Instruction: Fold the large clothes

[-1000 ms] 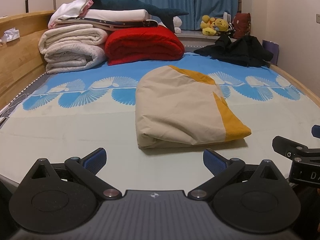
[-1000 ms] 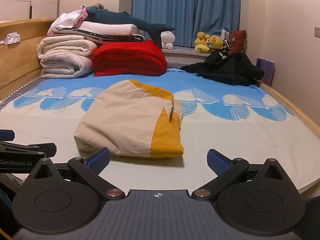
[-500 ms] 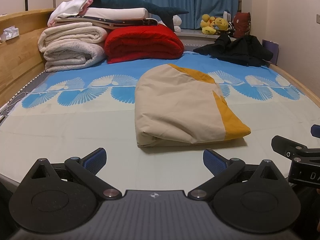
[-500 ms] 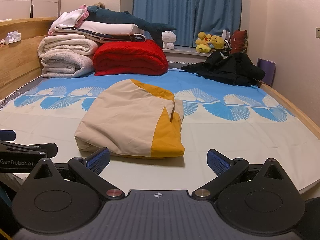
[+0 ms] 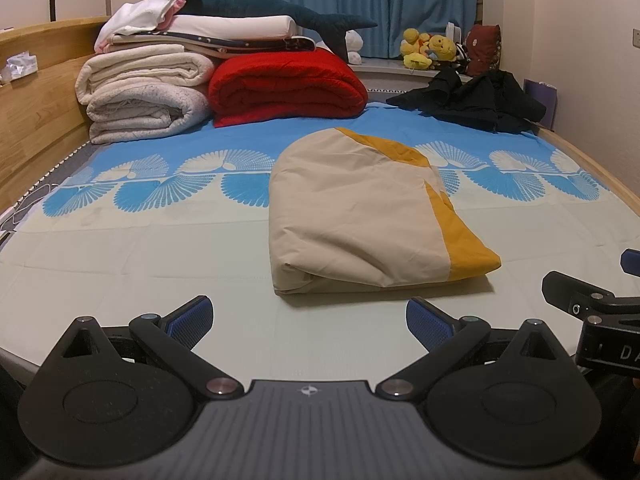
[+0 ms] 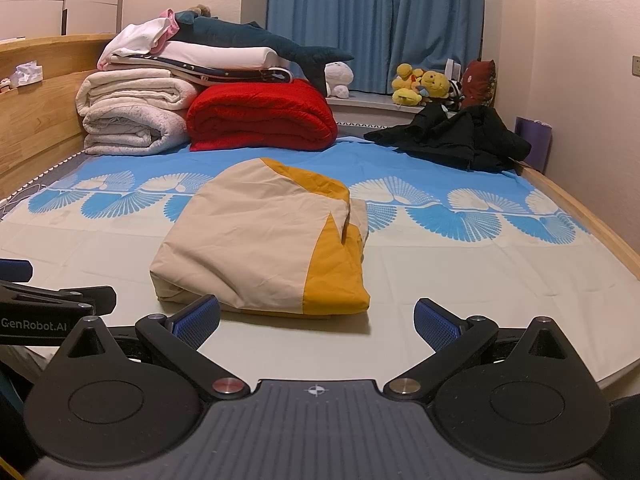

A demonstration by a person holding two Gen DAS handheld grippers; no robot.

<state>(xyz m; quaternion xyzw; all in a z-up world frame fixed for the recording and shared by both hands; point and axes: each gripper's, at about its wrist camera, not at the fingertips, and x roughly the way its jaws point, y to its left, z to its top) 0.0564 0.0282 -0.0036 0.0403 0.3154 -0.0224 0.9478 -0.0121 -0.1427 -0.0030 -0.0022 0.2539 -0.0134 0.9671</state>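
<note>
1. garment: a beige and mustard-yellow folded garment lies in the middle of the bed sheet, already a compact bundle with several layers. i judge the folding of this piece is almost done or done.

2. my left gripper is spread wide and holds nothing. the garment is straight ahead of it and a little to the right, apart from the blue pads, with bare sheet between.

3. my right gripper is also spread wide and empty. here the near edge of the garment is ahead and to the left, just beside my left blue pad; i cannot tell if it touches.

4. the long axis of the bundle runs away from me, toward the curtains. its short near edge faces both jaws, and the mustard band is on the right side.

5. i judge the right gripper is nearer to the near edge than the left one. if one more fold is wanted, it would go from this near edge to the far end, each jaw on one corner.

6. the black clothes at the far right are not folded; they may be the next piece.
</note>
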